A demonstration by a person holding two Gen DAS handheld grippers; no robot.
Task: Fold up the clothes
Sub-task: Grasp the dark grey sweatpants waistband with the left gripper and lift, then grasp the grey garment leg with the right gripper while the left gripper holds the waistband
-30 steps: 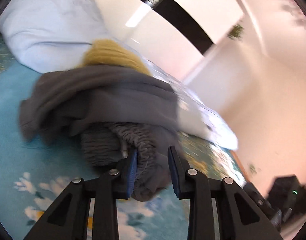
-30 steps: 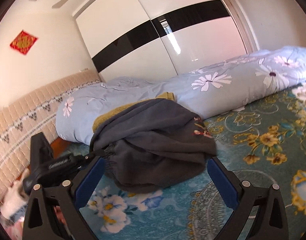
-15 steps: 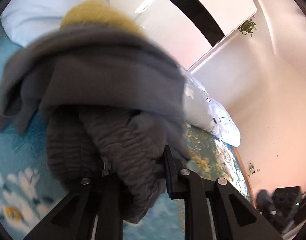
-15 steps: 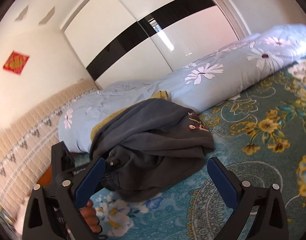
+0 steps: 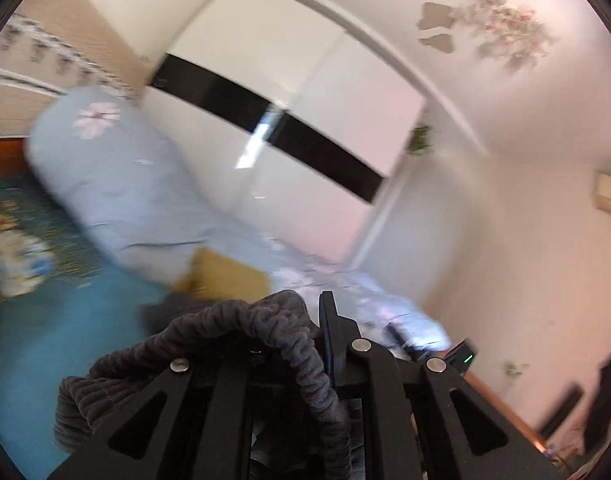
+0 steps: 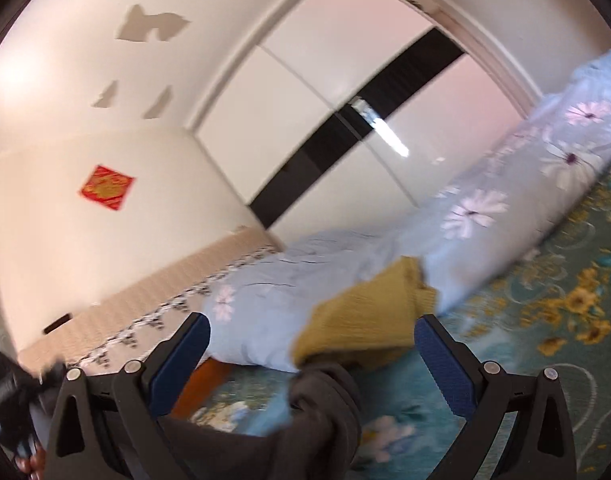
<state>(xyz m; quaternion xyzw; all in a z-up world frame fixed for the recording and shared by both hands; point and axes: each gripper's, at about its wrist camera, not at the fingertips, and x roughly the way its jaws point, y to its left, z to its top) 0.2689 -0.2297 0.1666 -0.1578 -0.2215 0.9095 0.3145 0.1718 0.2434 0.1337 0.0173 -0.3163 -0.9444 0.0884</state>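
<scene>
Left wrist view: the left gripper (image 5: 305,332) has its fingers clenched on the ribbed elastic band of one dark grey garment (image 5: 265,324), which drapes over the left finger and hangs below. Behind lie one mustard-yellow knit garment (image 5: 225,276) and one rolled pale blue floral quilt (image 5: 121,184) on the teal floral bedspread (image 5: 45,344).

Right wrist view: the right gripper (image 6: 311,358) has its blue-padded fingers (image 6: 443,364) spread wide, released. The grey garment rises between them, touching neither. Only this view shows one red square wall decoration (image 6: 106,187).
</scene>
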